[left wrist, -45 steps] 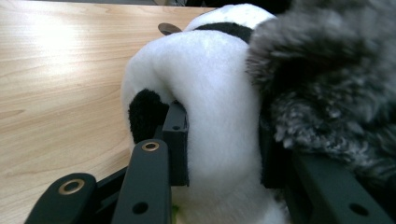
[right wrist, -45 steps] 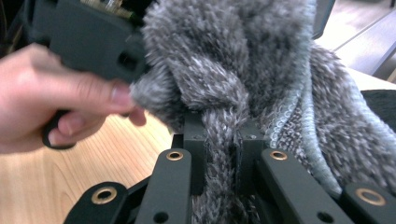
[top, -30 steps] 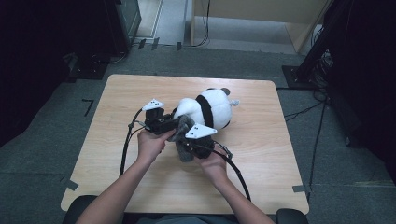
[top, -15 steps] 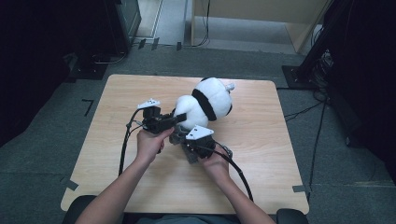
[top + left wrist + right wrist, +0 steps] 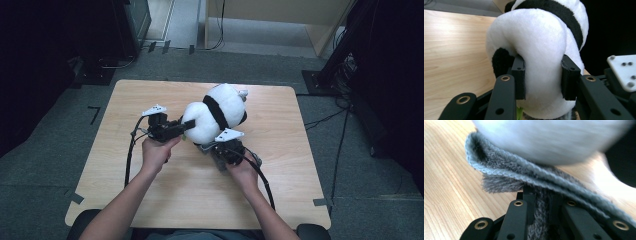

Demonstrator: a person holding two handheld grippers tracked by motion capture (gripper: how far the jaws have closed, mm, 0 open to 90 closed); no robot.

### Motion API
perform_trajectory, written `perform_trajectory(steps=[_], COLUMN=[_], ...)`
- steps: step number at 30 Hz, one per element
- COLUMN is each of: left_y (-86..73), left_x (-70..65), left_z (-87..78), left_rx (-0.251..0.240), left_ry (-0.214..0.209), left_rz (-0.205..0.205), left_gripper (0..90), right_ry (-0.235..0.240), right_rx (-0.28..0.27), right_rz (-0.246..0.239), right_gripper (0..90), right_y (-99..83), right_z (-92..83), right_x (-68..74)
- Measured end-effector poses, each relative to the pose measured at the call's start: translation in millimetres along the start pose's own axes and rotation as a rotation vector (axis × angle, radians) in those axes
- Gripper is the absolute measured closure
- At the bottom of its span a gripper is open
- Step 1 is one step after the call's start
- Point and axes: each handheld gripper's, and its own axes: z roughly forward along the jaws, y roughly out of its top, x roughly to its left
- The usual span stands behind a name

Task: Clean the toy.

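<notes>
Left gripper [image 5: 543, 75] I have clamped on the white-and-black plush panda [image 5: 216, 112], lifted over the wooden table [image 5: 150, 200]. Right gripper [image 5: 541, 202] pinches the grey fuzzy knitted cloth [image 5: 524, 177] just beneath the panda.

I work at a light wooden table [image 5: 165, 200] standing on grey carpet [image 5: 45, 165]. Tape marks [image 5: 93, 114] dot the floor. Beyond, a pale wooden cabinet [image 5: 280, 20], black cables [image 5: 340, 145], and dark surroundings either side.
</notes>
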Motion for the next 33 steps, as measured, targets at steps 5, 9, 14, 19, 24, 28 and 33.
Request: perform_trajectory(steps=[5,9,14,19,24,28,33], left_y=[1.7,2.8,1.7,-2.5,-6.5,-9.1,-12.9], left_x=[8.7,11.8,13.4,6.3,-2.6,-5.4,-14.5], left_z=[-4.8,-6.9,-5.3,1.3,6.9,9.7,15.0], left_rx=[-0.017,-0.028,-0.014,-0.003,0.011,0.018,0.029], left_ry=[0.015,0.029,0.047,0.023,0.02,0.016,0.005], left_rz=[-0.023,-0.026,-0.019,-0.022,-0.005,-0.01,0.01], left_gripper=[63.9,64.0,63.9,64.0,64.2,65.1,66.1], right_ry=[-0.013,-0.019,-0.009,0.029,0.06,0.095,0.152], right_rx=[-0.038,-0.091,-0.24,-0.288,-0.288,-0.303,-0.31], right_rz=[0.042,0.08,0.135,0.161,0.154,0.156,0.116], right_gripper=[81.7,81.7,81.7,81.7,81.6,81.6,81.6], right_y=[1.8,5.4,15.6,21.7,26.6,29.3,34.9], right_z=[-14.5,-29.8,-60.7,-69.6,-60.6,-58.1,-51.4], right_x=[-11.1,-19.4,-28.6,-26.9,-13.6,-6.9,12.7])
